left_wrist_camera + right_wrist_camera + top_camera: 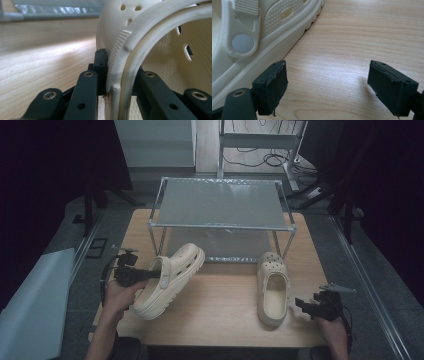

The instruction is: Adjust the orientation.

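The left gripper (150, 274) pinches the rim of one cream clog (170, 280), tilting it off the tabletop (225, 295), likely to carry it toward the wire shelf (220, 202). The right gripper (306, 306), jaws spread, waits just beside the other clog (272, 287), which lies flat, probably its next pick.

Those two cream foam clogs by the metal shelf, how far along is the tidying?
Nothing looks put away yet: the grey two-tier metal shelf rack holds no shoe. In hand: the left gripper is clamped on the rim of the tilted left cream foam clog, one jaw inside and one outside. Left to do: the right cream clog sits flat on the wooden table, with the right gripper open beside it.
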A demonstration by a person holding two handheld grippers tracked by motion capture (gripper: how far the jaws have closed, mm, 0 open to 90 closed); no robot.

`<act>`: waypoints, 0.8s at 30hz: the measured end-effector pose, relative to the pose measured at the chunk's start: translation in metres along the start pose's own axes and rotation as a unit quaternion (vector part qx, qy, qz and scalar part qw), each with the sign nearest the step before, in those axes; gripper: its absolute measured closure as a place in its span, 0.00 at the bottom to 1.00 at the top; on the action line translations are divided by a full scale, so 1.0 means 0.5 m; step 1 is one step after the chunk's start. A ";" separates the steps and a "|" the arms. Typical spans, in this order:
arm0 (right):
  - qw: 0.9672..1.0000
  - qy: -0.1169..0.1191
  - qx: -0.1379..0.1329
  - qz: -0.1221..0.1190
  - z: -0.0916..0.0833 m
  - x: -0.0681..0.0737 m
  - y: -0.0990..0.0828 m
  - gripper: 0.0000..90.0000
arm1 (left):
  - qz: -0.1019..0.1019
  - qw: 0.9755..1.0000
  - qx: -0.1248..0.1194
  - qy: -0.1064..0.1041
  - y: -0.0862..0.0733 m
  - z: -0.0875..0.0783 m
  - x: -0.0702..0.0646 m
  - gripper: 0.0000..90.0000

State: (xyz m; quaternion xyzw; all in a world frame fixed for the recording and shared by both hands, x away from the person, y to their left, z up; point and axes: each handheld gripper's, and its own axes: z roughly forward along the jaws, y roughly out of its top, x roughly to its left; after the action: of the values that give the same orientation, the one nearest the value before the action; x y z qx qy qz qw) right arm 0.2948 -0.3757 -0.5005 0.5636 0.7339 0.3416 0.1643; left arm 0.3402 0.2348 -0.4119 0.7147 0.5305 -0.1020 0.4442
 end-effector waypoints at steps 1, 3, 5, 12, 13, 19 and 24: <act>1.000 0.000 0.000 0.000 0.000 0.000 0.000 0.18 | 0.000 1.000 -0.001 -0.003 0.005 -0.002 -0.003 0.85; 1.000 0.001 0.000 0.000 0.000 0.000 0.000 0.18 | -0.004 1.000 -0.002 -0.009 0.014 -0.006 -0.010 0.85; 1.000 0.001 0.000 0.000 0.001 0.000 0.000 0.18 | -0.007 1.000 -0.002 -0.018 0.024 -0.010 -0.016 0.85; 1.000 0.001 0.001 0.000 0.000 -0.001 0.000 0.18 | -0.007 0.999 -0.007 -0.042 0.060 -0.022 -0.040 0.85; 1.000 0.001 0.001 -0.001 0.000 -0.002 0.000 0.18 | -0.006 0.999 -0.007 -0.044 0.066 -0.024 -0.044 0.85; 1.000 0.002 0.004 -0.004 0.001 0.000 0.000 0.18 | -0.002 0.999 -0.010 -0.046 0.101 -0.029 -0.065 0.85; 1.000 0.001 0.002 0.001 0.002 -0.002 -0.001 0.18 | 0.002 0.999 -0.011 -0.052 0.128 -0.033 -0.080 0.85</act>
State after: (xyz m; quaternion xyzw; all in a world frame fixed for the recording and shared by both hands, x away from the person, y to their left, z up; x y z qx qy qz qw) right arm 0.2953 -0.3763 -0.5014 0.5640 0.7342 0.3411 0.1626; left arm 0.3729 0.2177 -0.3439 0.7046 0.5059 -0.1324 0.4796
